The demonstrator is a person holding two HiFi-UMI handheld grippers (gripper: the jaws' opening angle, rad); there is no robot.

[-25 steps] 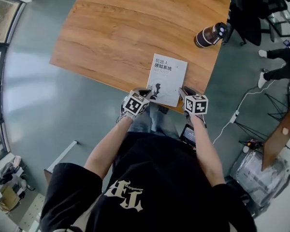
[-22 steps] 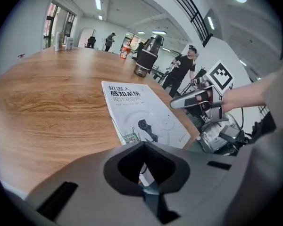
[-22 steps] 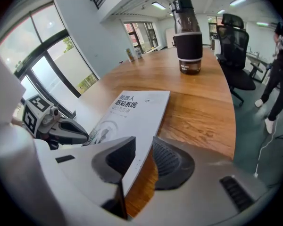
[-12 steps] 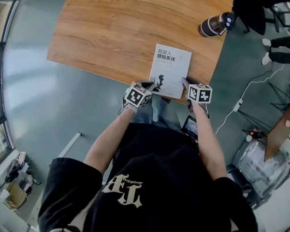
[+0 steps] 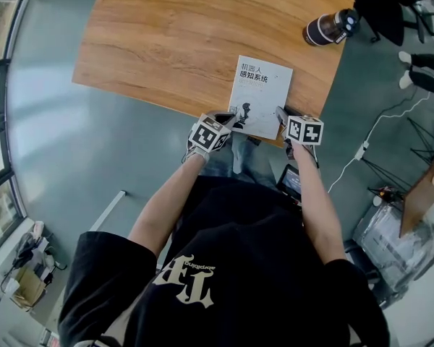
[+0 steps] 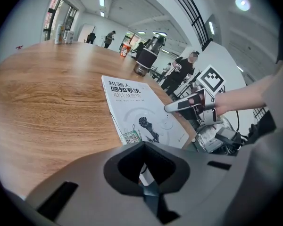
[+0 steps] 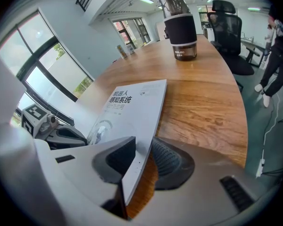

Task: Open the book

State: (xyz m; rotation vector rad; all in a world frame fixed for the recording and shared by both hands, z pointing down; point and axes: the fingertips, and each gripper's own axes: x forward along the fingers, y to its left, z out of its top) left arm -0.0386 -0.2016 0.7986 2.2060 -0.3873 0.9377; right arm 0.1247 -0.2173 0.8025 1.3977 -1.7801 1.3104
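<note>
1. Book (image 5: pixel 260 92): closed, white cover up, at the near edge of the bench (image 5: pixel 166 42), with a gripper at each near corner.
2. Left gripper (image 5: pixel 229 116): at the near-left corner, probably the spine side. Jaws narrow, a white sliver of that corner between them in the left gripper view. Read as a steadying hold.
3. Middle of the cover: flat, no page showing, no gap visible along the far edge.
4. Right gripper (image 5: pixel 281 114): closed on the near-right edge, dark pad on top of the cover, ribbed pad underneath. Bare wood visible below that edge in the right gripper view, so apparently raised a little there. Cover alone or the whole block pinched: not clear.
5. Far right: dark flask (image 5: pixel 331 27), upright, well apart from everything, no obstacle.
6. Change over the last second: almost none in the head view. Same corners held, same spot on the bench, still closed.
7. Meaning for the task: grips apparently set, opening not yet begun. Next, most likely: raising the right edge and swinging it over toward the left, with the left corner held down. Risk: whole book rising instead, with pages caught along with the cover.
</note>
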